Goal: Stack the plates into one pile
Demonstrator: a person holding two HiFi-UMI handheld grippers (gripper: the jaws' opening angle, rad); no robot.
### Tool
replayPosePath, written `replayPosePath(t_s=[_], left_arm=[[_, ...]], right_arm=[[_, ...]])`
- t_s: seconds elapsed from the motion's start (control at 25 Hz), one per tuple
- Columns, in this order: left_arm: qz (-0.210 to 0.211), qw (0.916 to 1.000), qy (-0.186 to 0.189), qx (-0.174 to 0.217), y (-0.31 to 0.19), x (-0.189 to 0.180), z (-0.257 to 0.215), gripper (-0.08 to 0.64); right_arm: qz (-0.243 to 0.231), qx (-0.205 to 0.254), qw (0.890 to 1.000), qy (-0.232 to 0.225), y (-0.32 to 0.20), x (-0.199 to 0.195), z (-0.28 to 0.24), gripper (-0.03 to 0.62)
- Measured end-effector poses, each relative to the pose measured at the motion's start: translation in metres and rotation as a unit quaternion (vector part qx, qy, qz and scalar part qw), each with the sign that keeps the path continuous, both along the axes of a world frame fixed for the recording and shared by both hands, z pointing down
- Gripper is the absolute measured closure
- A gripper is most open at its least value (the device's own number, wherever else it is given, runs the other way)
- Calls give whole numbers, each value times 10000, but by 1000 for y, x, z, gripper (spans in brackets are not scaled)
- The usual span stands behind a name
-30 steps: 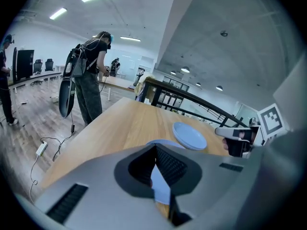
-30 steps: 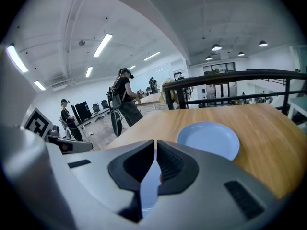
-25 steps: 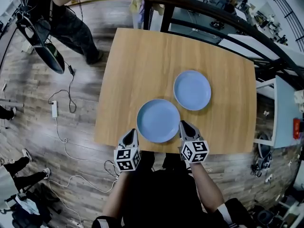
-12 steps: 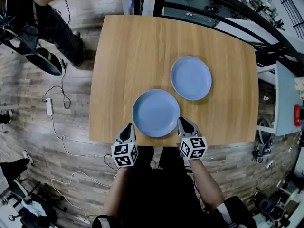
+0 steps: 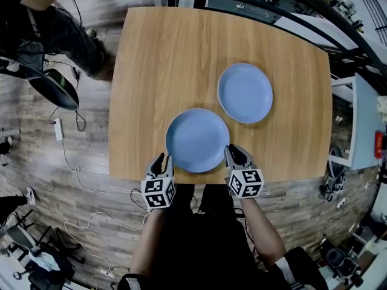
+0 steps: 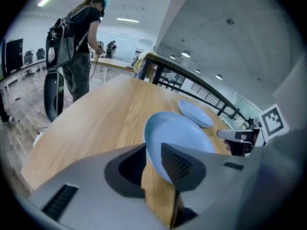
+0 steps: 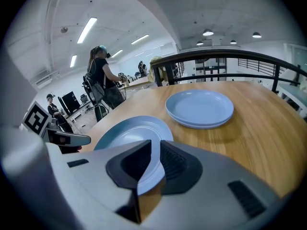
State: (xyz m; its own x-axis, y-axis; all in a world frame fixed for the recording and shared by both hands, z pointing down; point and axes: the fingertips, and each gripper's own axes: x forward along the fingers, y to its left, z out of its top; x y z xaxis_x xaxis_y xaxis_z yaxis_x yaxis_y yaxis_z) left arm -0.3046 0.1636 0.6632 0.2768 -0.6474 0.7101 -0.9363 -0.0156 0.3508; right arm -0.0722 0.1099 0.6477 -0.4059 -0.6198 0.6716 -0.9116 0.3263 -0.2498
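A: Plates first. Where do they lie?

B: Both are blue and flat on the wooden tabletop. The near plate sits close to the front edge. The far plate lies just beyond it, to the right.

A: And the tongs?

B: One pair is at each side of the near plate. The right tongs are clenched on its right front rim, which fills the gap between the jaws. The left tongs are released, jaws a little apart at the left front rim, with bare wood showing through the gap.

A: Anything around?

B: A person stands past the tabletop's far left corner, and a cable trails over the floor.
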Motion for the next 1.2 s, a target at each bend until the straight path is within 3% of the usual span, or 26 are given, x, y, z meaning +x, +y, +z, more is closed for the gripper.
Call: replayPosePath(t_s=[1.2], left_arm=[[-45,9987,228,-452,-1,8,41,436]], right_arm=[[108,-584,9977,313,0,16,54,486]])
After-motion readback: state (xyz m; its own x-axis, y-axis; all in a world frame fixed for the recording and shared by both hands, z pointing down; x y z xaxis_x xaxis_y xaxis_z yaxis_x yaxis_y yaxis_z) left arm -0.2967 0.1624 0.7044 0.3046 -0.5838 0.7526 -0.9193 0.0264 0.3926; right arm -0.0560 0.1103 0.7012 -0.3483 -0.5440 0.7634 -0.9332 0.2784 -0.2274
